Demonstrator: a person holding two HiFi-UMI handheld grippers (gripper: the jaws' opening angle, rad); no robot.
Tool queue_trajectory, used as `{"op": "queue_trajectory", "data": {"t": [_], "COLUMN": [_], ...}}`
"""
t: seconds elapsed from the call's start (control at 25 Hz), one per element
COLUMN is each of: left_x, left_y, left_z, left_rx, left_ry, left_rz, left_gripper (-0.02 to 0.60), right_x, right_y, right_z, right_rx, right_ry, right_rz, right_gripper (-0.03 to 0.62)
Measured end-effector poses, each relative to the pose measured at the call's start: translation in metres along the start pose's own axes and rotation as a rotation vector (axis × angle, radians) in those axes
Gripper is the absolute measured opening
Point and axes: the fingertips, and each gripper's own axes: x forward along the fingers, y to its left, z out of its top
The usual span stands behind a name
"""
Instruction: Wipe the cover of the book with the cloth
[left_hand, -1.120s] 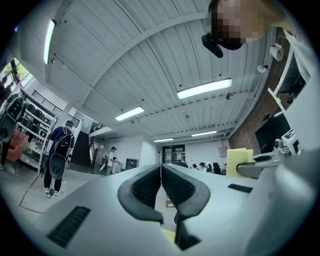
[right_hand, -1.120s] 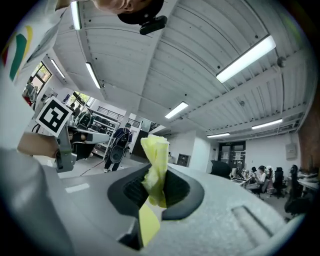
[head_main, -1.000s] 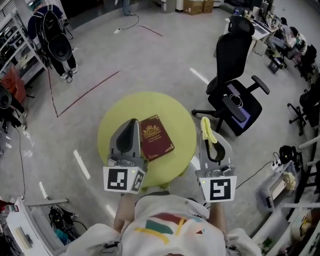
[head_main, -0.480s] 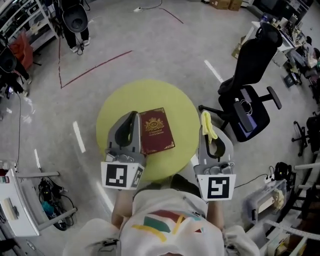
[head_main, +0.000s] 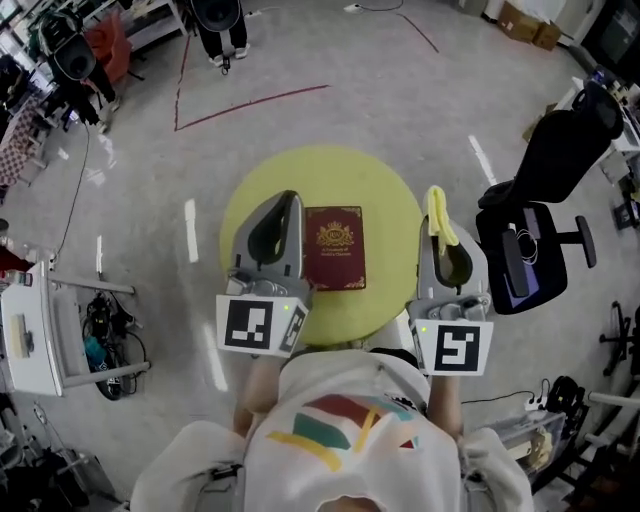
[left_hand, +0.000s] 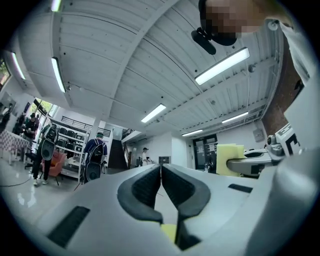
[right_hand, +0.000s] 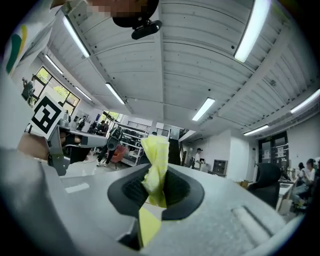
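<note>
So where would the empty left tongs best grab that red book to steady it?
Probably the left long edge of the book, coming low from the left, where the shut left tongs are. It lies flat and closed on the yellow table, so only thin edges offer a pinch; the tongs must open first.

The left hand-held gripper (head_main: 290, 200) hides part of the table (head_main: 390, 200); print on the book (head_main: 335, 258) is unreadably small.

Yellow table (head_main: 385, 195); black office chair (head_main: 560, 155); red floor tape (head_main: 255, 105).
</note>
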Motion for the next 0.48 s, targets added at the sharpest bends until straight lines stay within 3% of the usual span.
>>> {"op": "queue_trajectory", "data": {"t": [0.24,0.32,0.48], "left_x": [0.002,0.003,0.007], "left_y": [0.008,0.013,0.021], "left_z": [-0.011,-0.018,-0.041], "left_rx": [0.014,-0.001,-0.046], "left_ry": [0.065,0.085,0.154], "left_rz": [0.056,0.063,0.059], "left_gripper": [0.024,0.162,0.19], "right_x": [0.021,0.025,0.028], "right_y": [0.009,0.013,0.021], "right_z": [0.006,0.006,0.002], "right_rx": [-0.016,-0.015,-0.007], "right_ry": [-0.035,-0.04,-0.031], "right_rz": [0.096,0.115,0.144], "right_gripper": [0.029,0.029,0.03]}}
